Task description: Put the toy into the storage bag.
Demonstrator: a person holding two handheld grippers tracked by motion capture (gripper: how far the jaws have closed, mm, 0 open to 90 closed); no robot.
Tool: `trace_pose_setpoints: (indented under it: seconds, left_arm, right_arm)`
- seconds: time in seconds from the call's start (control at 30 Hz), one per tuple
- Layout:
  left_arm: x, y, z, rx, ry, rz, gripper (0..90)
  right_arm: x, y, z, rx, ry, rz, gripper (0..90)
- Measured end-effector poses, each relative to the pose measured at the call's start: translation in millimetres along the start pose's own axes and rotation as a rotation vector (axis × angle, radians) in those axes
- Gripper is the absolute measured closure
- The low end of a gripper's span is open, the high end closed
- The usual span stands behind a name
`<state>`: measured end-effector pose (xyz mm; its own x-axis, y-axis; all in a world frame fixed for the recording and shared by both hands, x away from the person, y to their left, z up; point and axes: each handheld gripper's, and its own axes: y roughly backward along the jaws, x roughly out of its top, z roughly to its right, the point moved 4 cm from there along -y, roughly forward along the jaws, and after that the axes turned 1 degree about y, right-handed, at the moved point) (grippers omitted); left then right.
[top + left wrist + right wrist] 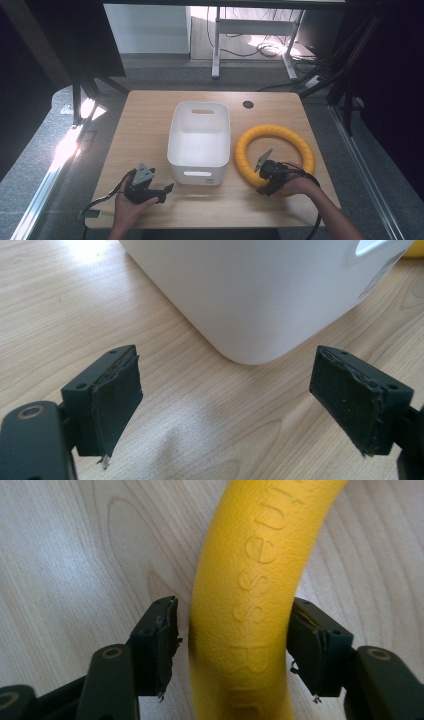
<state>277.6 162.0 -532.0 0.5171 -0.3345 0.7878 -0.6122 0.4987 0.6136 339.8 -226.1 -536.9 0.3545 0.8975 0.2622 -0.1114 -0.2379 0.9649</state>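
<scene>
Right gripper [232, 645]: jaws straddle the yellow ring [250, 605], one on each side; the right pad touches it, a thin gap shows at the left pad, not clamped yet.
Yellow ring [275, 154]: flat on the wooden table [145, 125], just right of the white bin [200, 137].
Left gripper [225, 400]: jaws wide apart, nothing between them, low over the table near the bin's [250, 295] front corner.
Hands: one on each gripper at the near edge.

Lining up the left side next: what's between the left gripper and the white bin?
Bare wooden tabletop between the left gripper and the white bin, seen in the left gripper view.
</scene>
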Motion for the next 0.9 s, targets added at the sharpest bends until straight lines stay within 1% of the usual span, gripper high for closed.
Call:
trace_pose_setpoints:
  seconds: [0.03, 0.1, 0.17, 0.2, 0.23, 0.27, 0.37, 0.43, 0.47, 0.5, 0.57, 0.6, 0.63, 0.67, 0.73, 0.8, 0.83, 0.87, 0.9]
  left_arm:
    - [-0.1, -0.3, 0.0, 0.0, -0.001, -0.001, 13.3]
    - [-0.4, -1.3, 0.2, -0.002, -0.004, -0.004, 13.3]
    - [-0.5, -1.5, 0.3, -0.003, -0.005, -0.005, 13.3]
    - [-0.5, -1.7, 0.3, -0.003, -0.004, -0.006, 13.3]
    - [-0.4, -1.9, 0.4, -0.005, -0.003, -0.006, 13.3]
    - [-0.4, -1.9, 0.4, -0.005, -0.003, -0.006, 13.3]
    - [-0.4, -2.5, 0.8, -0.007, -0.004, -0.006, 13.3]
    - [-0.4, -2.8, 0.9, -0.008, -0.004, -0.007, 13.3]
    - [-0.4, -2.8, 0.9, -0.008, -0.004, -0.007, 13.3]
    - [-0.4, -2.8, 0.7, -0.008, -0.005, -0.007, 13.3]
    - [-0.4, -3.1, 0.4, -0.008, -0.006, -0.009, 13.3]
    - [-0.5, -3.4, 0.3, -0.006, -0.007, -0.01, 13.3]
    - [-0.9, -4.5, 0.2, -0.004, -0.007, -0.014, 13.3]
    - [-0.9, -4.5, 0.2, -0.004, -0.007, -0.014, 13.3]
    - [-1.1, -5.2, 0.4, -0.004, -0.008, -0.017, 13.3]
    - [-1.1, -5.6, 0.5, -0.005, -0.007, -0.017, 13.3]
    - [-1.1, -5.7, 0.5, -0.005, -0.007, -0.017, 13.3]
    - [-1.1, -5.7, 0.5, -0.005, -0.007, -0.017, 13.3]
    - [-1.1, -6.0, 0.5, -0.005, -0.007, -0.018, 13.3]
  right_arm:
    - [0.3, -0.7, 0.4, 0.001, 0.002, -0.008, 41.6]
    - [0.6, -4.1, 1.6, 0.02, 0.009, -0.034, 44.1]
    - [1.0, -4.8, 1.5, 0.017, 0.005, -0.039, 45.1]
    - [1.8, -4.8, 2.3, 0.017, 0.009, -0.039, 47.1]
    - [3.5, -4.3, 3.0, 0.017, 0.002, -0.053, 49.8]
    - [3.5, -4.3, 3.0, 0.017, 0.002, -0.053, 49.8]
    - [5.7, -4.3, 3.6, 0.02, -0.008, -0.079, 51.1]
    - [5.4, -3.9, 4.8, 0.035, -0.02, -0.072, 51.4]
    - [4.7, -3.1, 5.7, 0.047, -0.03, -0.058, 51.5]
    - [4.7, -3.1, 5.7, 0.047, -0.03, -0.058, 51.5]
    - [3.4, 2.5, 9.1, 0.072, -0.046, -0.017, 51.6]
    - [2.8, 11.9, 12.3, 0.101, -0.073, 0.043, 51.7]
    - [2.5, 17.6, 14.4, 0.118, -0.088, 0.077, 51.8]
    - [2.5, 17.6, 14.4, 0.118, -0.088, 0.077, 51.8]
    - [1.0, 29.4, 19.4, 0.138, -0.111, 0.144, 51.8]
    - [-0.9, 38.4, 22.5, 0.159, -0.13, 0.195, 51.8]
    - [-2.8, 44.7, 24.3, 0.172, -0.145, 0.235, 51.8]
    - [-2.8, 44.7, 24.3, 0.172, -0.145, 0.235, 51.8]
    - [-5.1, 50.8, 26.3, 0.181, -0.154, 0.274, 51.8]
